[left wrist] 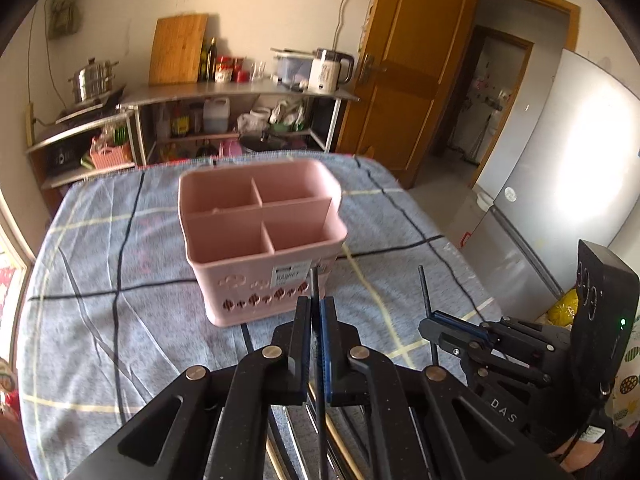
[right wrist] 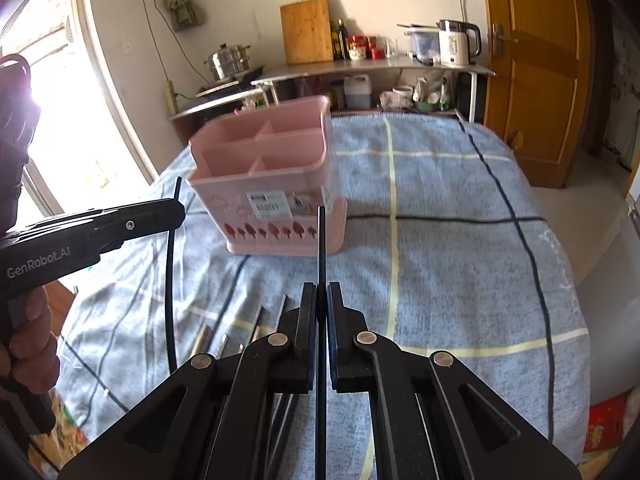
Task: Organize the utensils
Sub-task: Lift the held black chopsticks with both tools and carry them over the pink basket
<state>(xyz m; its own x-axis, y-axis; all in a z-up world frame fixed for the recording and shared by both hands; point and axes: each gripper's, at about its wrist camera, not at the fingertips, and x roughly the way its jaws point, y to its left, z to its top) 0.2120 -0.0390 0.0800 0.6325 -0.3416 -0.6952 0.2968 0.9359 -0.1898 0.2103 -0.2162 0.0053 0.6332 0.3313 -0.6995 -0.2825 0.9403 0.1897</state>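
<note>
Two grippers are each pinching one thin black chopstick. My left gripper (left wrist: 315, 312) is clamping its pads tight on a chopstick (left wrist: 314, 284) that is standing up between them, and my right gripper (right wrist: 321, 300) is squeezing another chopstick (right wrist: 321, 240) the same way. Both sticks' lower ends are running out of sight under the gripper bodies, and the utensils (right wrist: 224, 344) lying on the cloth (right wrist: 440, 272) below are mostly hidden and hard to make out. The pink caddy (left wrist: 260, 236) is sitting on the cloth just ahead of both grippers, its four compartments showing nothing inside.
</note>
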